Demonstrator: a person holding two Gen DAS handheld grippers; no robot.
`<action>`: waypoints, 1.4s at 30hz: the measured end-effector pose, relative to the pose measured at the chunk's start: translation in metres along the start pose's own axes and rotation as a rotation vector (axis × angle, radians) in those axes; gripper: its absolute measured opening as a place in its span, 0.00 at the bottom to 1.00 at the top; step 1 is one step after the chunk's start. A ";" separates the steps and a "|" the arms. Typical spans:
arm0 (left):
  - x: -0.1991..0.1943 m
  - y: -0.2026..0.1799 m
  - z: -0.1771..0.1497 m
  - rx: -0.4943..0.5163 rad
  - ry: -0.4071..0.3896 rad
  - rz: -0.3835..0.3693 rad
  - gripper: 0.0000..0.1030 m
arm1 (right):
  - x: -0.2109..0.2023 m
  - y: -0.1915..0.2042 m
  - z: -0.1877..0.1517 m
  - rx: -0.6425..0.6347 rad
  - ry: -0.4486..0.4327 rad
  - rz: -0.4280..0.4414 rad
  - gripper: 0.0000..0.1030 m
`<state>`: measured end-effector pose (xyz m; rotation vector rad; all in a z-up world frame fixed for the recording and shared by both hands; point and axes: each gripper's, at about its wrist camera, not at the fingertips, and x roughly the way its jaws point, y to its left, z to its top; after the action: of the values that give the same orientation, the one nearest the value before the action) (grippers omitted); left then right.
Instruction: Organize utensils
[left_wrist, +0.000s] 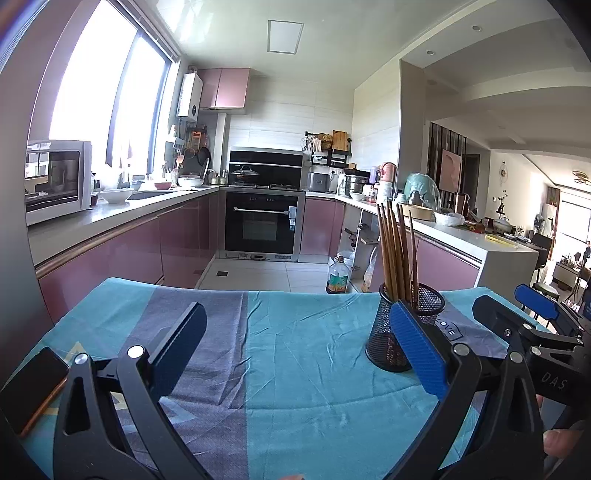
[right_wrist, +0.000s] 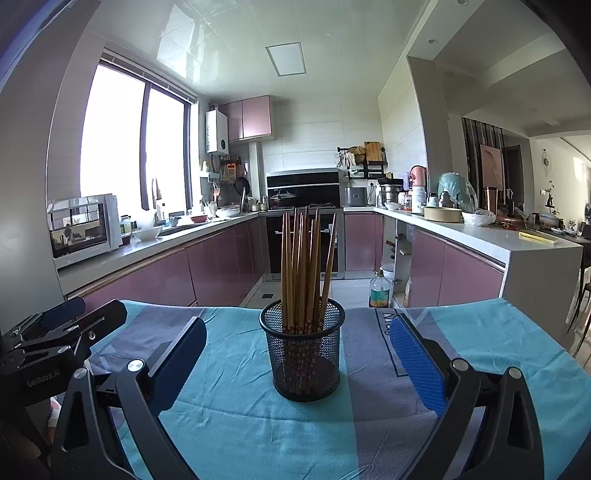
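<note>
A black mesh cup (right_wrist: 306, 354) stands upright on the teal and grey cloth (right_wrist: 229, 424), holding several brown wooden chopsticks (right_wrist: 301, 266). My right gripper (right_wrist: 297, 339) is open, its blue fingers spread to either side of the cup and just short of it. In the left wrist view the same mesh cup (left_wrist: 384, 339) with chopsticks (left_wrist: 397, 254) sits at the right, partly behind one blue finger. My left gripper (left_wrist: 295, 328) is open over bare cloth, holding nothing. The right gripper (left_wrist: 535, 325) appears at the far right.
A dark phone (left_wrist: 35, 387) lies on the cloth (left_wrist: 295, 369) at the left edge. Beyond the table lie a kitchen floor, an oil bottle (left_wrist: 338, 275), an oven (left_wrist: 262, 225) and pink cabinets. The left gripper (right_wrist: 62, 332) shows at the left edge.
</note>
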<state>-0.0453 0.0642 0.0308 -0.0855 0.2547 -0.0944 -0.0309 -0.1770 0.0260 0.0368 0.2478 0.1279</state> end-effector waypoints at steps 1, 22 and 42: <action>0.000 -0.001 0.000 0.001 0.000 -0.001 0.95 | 0.000 0.000 0.000 -0.001 -0.002 0.000 0.93; -0.002 -0.001 -0.002 0.003 -0.001 0.000 0.95 | 0.001 -0.002 0.002 -0.001 -0.006 0.004 0.93; -0.002 -0.001 -0.003 0.004 0.000 -0.003 0.95 | 0.004 -0.003 0.001 0.000 -0.007 0.005 0.93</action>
<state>-0.0480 0.0629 0.0285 -0.0816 0.2541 -0.0983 -0.0267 -0.1799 0.0262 0.0375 0.2403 0.1323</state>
